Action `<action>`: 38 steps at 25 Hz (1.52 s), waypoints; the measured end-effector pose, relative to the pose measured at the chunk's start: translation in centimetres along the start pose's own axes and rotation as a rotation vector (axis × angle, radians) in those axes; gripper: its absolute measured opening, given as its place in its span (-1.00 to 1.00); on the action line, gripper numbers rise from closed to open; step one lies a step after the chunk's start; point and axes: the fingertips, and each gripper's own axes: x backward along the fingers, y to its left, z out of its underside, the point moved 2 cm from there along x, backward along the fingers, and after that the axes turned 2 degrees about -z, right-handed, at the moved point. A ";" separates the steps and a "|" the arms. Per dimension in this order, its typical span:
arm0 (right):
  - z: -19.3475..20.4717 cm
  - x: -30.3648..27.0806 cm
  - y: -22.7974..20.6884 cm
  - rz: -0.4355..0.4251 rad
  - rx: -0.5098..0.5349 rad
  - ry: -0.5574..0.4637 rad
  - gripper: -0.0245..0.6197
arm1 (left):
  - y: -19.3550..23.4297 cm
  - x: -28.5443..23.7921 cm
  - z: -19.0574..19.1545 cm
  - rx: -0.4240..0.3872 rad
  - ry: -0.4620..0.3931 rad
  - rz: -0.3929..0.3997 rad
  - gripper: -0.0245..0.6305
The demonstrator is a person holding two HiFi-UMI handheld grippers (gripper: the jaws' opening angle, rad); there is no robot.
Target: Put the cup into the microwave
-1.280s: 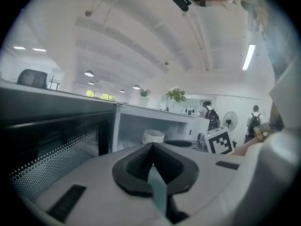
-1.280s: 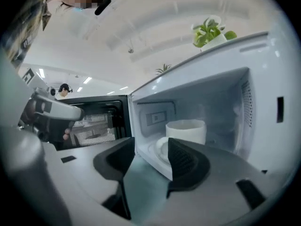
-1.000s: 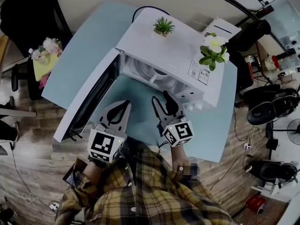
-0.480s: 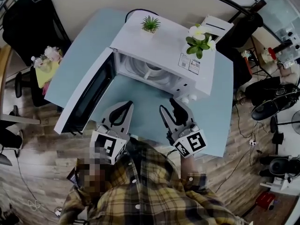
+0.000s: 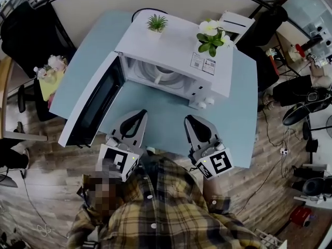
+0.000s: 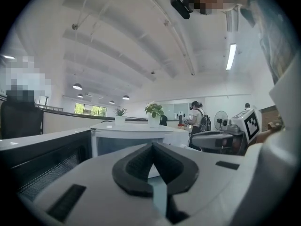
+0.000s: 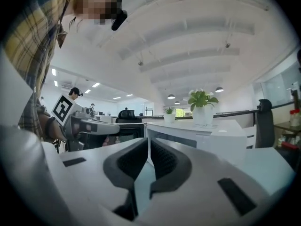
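Cup, dimly seen inside microwave, is judged light, stiff, best taken at rim; left gripper clenched empty, right gripper just closed on nothing.

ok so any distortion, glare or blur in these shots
Head view: fisheye bends the table edges, light flat and dim, no glare. Left gripper view: black round vignette, ceiling strip light blown out. Right gripper view: same vignette, bright ceiling, plaid shirt soft up close.

support: light-blue table | directly on it: white microwave, door swung open | under table: wooden floor
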 end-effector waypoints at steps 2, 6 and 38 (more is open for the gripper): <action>-0.1 0.4 -0.3 0.009 -0.008 -0.004 -0.88 | -0.3 -0.2 0.0 -0.002 0.001 0.008 -0.95; 0.1 1.1 -2.0 0.059 -0.088 -0.017 -0.91 | -0.8 -0.8 0.3 -0.002 0.015 0.029 -0.95; 0.4 0.1 -4.0 0.078 -0.118 0.001 -0.92 | 0.3 -2.4 0.5 -0.005 0.051 0.014 -0.95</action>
